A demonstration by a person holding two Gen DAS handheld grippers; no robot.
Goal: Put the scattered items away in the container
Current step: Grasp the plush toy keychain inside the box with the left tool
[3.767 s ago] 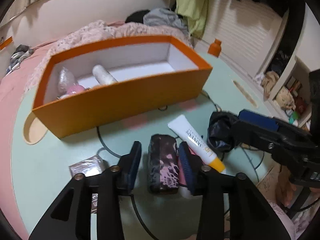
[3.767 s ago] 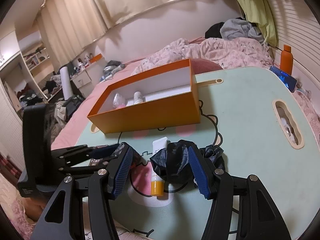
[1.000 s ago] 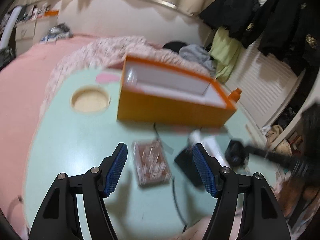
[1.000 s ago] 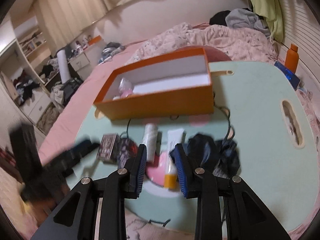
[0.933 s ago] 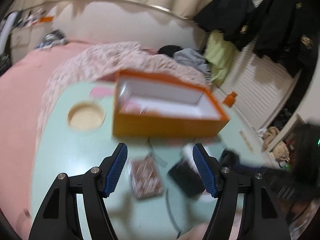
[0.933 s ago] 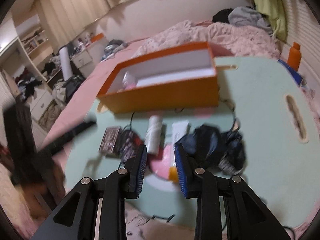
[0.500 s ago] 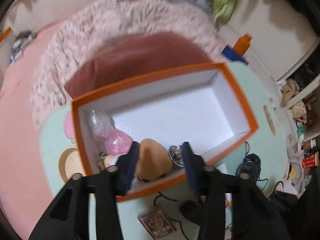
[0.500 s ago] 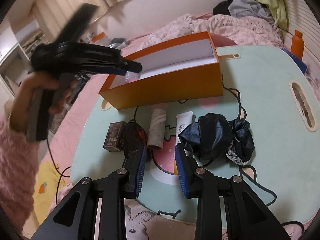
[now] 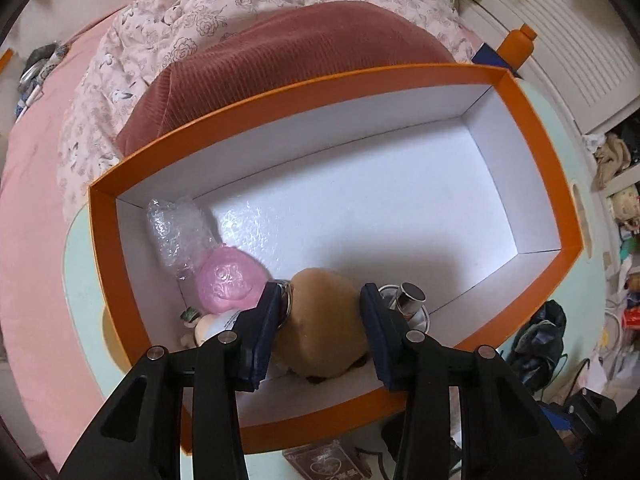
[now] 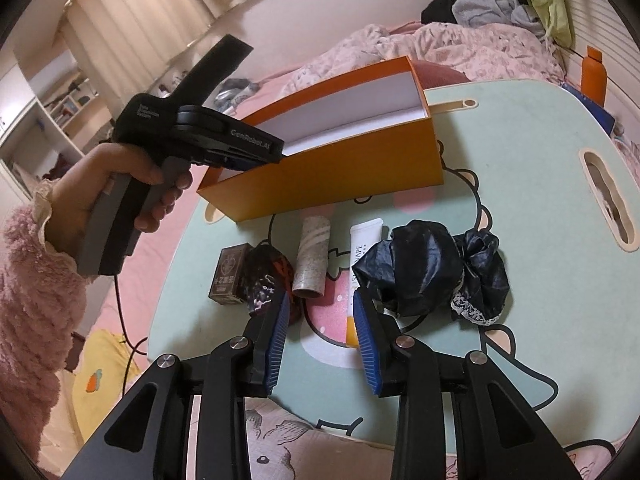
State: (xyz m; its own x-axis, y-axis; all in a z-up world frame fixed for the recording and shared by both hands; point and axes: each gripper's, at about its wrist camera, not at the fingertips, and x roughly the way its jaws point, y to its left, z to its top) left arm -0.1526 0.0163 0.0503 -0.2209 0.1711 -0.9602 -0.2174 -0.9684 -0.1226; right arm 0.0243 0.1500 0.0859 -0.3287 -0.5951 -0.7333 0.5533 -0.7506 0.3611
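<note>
Left hand-held gripper [image 9: 320, 316] closing on brown plush [image 9: 324, 320] inside orange box [image 9: 532, 112]; right hand-held gripper [image 10: 320, 316] opening, empty. Five items remain on surface [image 10: 520, 184].

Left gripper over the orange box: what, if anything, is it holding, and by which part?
The left gripper, jaws closing, has a brown plush toy between its pads, gripped across its rounded body, inside the orange box.

The right half of the orange box [image 9: 532, 184] floor is left bare in the left wrist view; its lower left corner is crowded by a bubble-wrapped bundle [image 9: 180, 232], a pink ball [image 9: 230, 280] and a brown plush [image 9: 324, 320]. In the right wrist view, bare tabletop [image 10: 532, 184] is seen right of the box, while passage below it is blocked by a cardboard tube [image 10: 312, 258], a white tube [image 10: 362, 264] and black fabric [image 10: 432, 268].
</note>
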